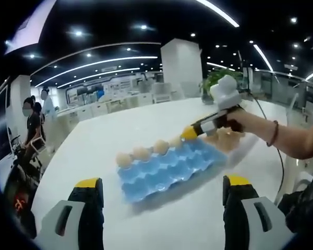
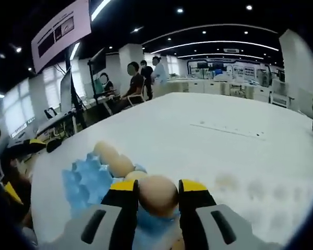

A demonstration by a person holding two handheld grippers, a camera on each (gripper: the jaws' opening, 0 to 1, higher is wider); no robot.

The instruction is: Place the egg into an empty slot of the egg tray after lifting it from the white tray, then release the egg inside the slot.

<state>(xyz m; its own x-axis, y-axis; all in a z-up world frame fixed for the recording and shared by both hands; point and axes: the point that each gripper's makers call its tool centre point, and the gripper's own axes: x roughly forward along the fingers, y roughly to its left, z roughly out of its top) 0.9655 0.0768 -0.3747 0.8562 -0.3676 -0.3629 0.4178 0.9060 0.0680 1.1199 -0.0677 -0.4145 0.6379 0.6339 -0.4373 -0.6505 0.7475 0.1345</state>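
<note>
A blue egg tray (image 1: pixel 169 169) lies on the white table, with three eggs (image 1: pixel 141 153) in its far row. My right gripper (image 1: pixel 190 133) reaches in from the right, to the end of that row. In the right gripper view it (image 2: pixel 160 186) is shut on a tan egg (image 2: pixel 157 195), held low over the blue egg tray's (image 2: pixel 86 182) near corner, next to the eggs (image 2: pixel 120 165) in the row. The white tray (image 1: pixel 239 147) sits just right of the blue one, under the hand. My left gripper (image 1: pixel 162 182) hangs open in front of the blue tray, holding nothing.
The person's forearm with a wrist band (image 1: pixel 274 133) crosses the right side. A cable (image 1: pixel 279 161) hangs off the table edge there. Several people (image 2: pixel 138 83) stand and sit by desks beyond the table's far edge. A pale dimpled surface (image 2: pixel 255 190) lies right of my right jaws.
</note>
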